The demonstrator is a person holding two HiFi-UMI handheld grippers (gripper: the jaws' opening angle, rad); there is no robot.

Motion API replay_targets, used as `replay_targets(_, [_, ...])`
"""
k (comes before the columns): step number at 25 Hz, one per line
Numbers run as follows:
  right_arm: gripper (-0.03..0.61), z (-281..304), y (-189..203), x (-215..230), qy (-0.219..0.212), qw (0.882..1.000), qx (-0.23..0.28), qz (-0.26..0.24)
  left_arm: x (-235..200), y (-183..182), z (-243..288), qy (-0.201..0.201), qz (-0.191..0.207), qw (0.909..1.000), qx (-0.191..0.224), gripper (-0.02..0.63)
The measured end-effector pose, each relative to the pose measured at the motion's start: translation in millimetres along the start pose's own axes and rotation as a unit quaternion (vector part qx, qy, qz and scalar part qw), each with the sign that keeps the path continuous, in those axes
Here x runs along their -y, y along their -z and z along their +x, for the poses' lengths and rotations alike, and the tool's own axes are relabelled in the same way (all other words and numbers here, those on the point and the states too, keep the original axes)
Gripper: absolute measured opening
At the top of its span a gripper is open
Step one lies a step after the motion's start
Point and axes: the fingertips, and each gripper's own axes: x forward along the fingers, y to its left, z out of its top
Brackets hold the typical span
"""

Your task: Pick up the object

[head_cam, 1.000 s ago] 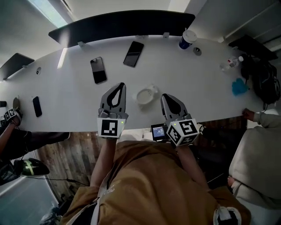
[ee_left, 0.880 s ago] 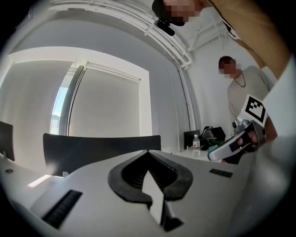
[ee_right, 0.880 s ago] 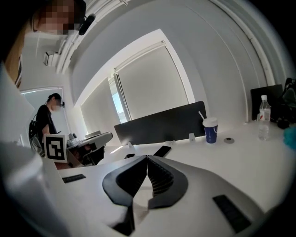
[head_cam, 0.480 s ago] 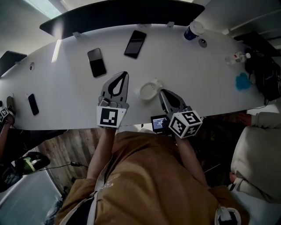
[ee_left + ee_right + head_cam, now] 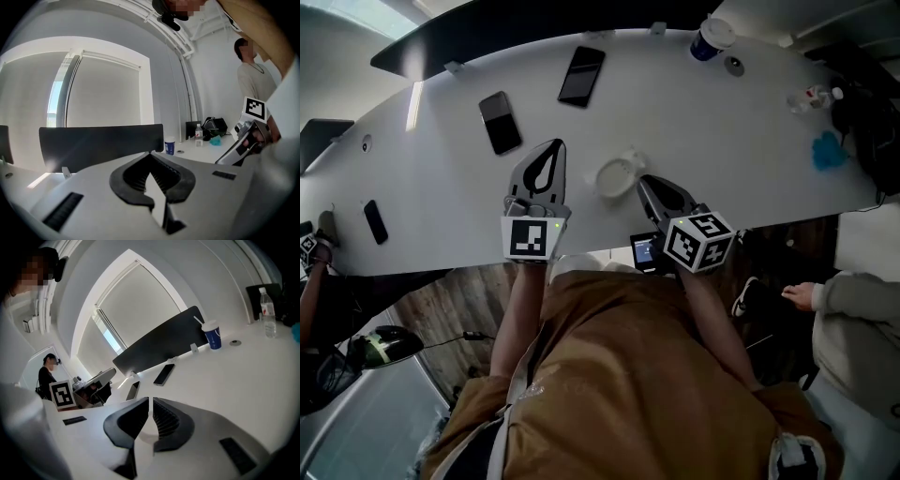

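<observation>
- Left tool (image 5: 551, 146): jaws closed tip to tip with nothing between them. It is held over the tabletop (image 5: 722, 131) at the near edge and points toward the far edge.
- Right tool (image 5: 644, 180): jaws drawn together to a thin slit, gripping nothing. It is also at the near edge.
- White round object (image 5: 617, 176): sits on the tabletop close to the near edge, between the two tools. It is just beside the right tool's tip and a little apart from the left one.
- First phone (image 5: 581, 75) lies by the far edge. Second phone (image 5: 500, 122) is left of it, mid-tabletop. Third phone (image 5: 375, 221) lies toward the left end.
- Blue cup (image 5: 710, 37) stands at the far edge, toward the right.
- Clear bottle (image 5: 811, 97) is at the right end.
</observation>
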Motion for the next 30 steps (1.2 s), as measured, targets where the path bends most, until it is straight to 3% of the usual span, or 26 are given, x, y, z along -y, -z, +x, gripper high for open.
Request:
replay_targets(6, [0.015, 3, 18, 19, 0.021, 0.998, -0.01, 0.063, 4, 11, 0, 0.0, 0.005, 0.9999, -0.015, 0.006])
replay_targets(17, [0.031, 9, 28, 33, -0.002, 0.99, -0.007, 0.139, 13, 13, 7, 0.012, 0.01, 0.9997, -0.02, 0.006])
replay_targets(22, [0.042, 14, 42, 36, -0.018, 0.981, -0.025, 0.192, 13, 14, 13, 0.014, 0.007, 0.9996, -0.022, 0.006])
replay_targets(27, [0.087, 25, 56, 29, -0.066, 0.963, -0.044, 0.259, 16, 21, 18, 0.025, 0.006, 0.9992, -0.031, 0.006])
replay_targets(30, [0.087, 28, 62, 27, -0.071, 0.957, -0.054, 0.275, 17, 22, 19, 0.034, 0.009, 0.9987, -0.038, 0.006])
